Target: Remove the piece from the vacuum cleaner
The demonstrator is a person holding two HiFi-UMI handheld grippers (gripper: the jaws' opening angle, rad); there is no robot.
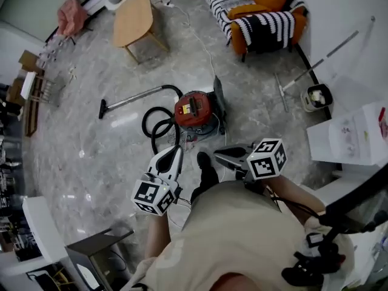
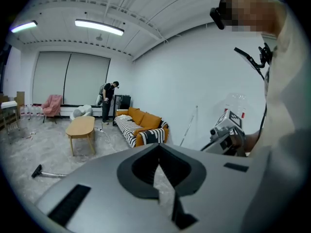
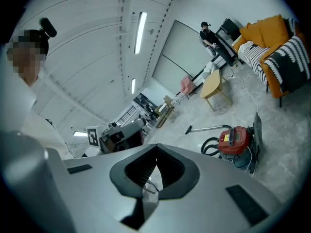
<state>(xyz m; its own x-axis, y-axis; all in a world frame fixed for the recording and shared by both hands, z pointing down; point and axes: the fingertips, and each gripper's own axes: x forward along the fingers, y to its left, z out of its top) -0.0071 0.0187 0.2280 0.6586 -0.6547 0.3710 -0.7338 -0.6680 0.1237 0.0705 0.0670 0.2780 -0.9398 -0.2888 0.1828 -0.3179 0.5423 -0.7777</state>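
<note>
The red vacuum cleaner (image 1: 194,109) stands on the marble floor with its black hose (image 1: 156,126) coiled at its left. Its metal wand (image 1: 130,98) lies stretched out to the left. The right gripper view shows the same vacuum cleaner (image 3: 235,139) to the right, beyond the jaws. My left gripper (image 1: 176,151) hovers short of the hose, jaws together and empty. To its right my right gripper (image 1: 219,154) points left, also short of the machine. It is shut and holds nothing. Neither gripper touches the vacuum cleaner.
A wooden coffee table (image 1: 134,20) and an orange, striped sofa (image 1: 254,11) stand at the far side. A mop and bucket (image 1: 317,97) and a white box (image 1: 354,135) are at the right. A person (image 2: 108,103) stands far off by the window.
</note>
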